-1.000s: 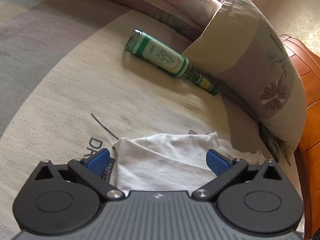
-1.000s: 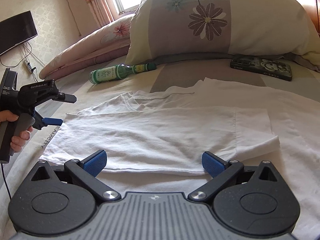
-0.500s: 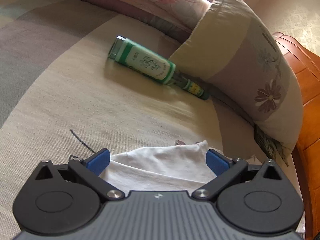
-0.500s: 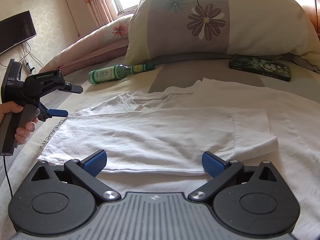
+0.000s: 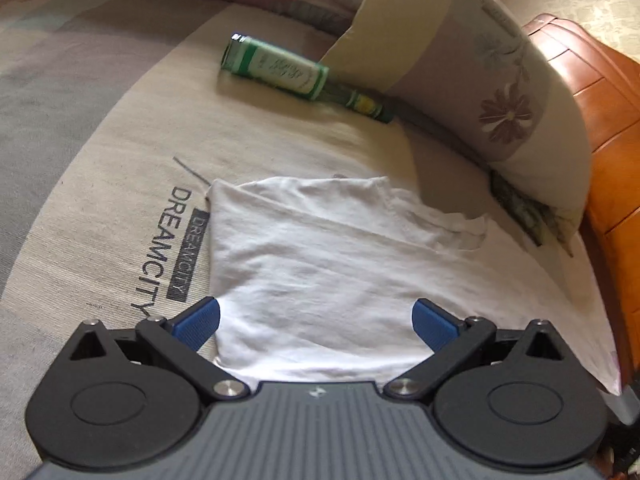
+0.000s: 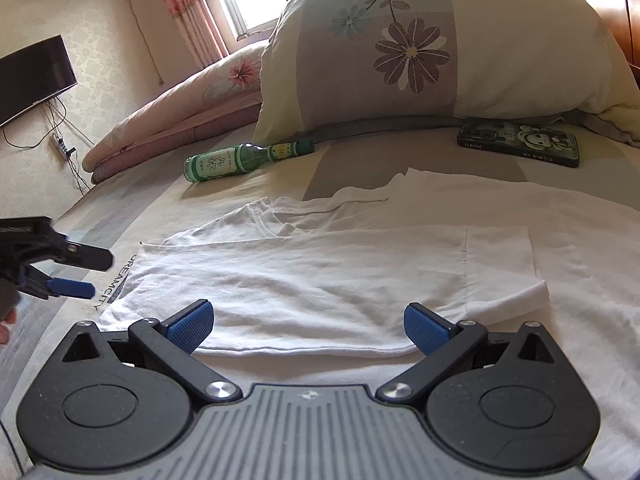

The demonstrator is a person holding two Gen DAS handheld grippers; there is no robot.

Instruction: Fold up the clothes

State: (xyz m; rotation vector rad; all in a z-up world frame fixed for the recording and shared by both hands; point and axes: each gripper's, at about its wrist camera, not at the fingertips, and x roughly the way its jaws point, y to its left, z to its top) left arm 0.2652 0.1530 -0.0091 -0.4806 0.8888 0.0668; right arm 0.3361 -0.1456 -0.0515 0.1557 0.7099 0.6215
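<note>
Now your left gripper has drawn back toward the shirt's near edge, fingers spread wide, holding nothing. That white T-shirt lies half-folded on the bed. Your right gripper stays over its hem, equally wide and empty, so neither has the next fold in hand.

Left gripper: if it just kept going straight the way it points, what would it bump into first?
Most likely the white shirt on the bed: the open left gripper points low across it. Beyond lie the green bottle and pillow, though depth is hard to judge.
</note>
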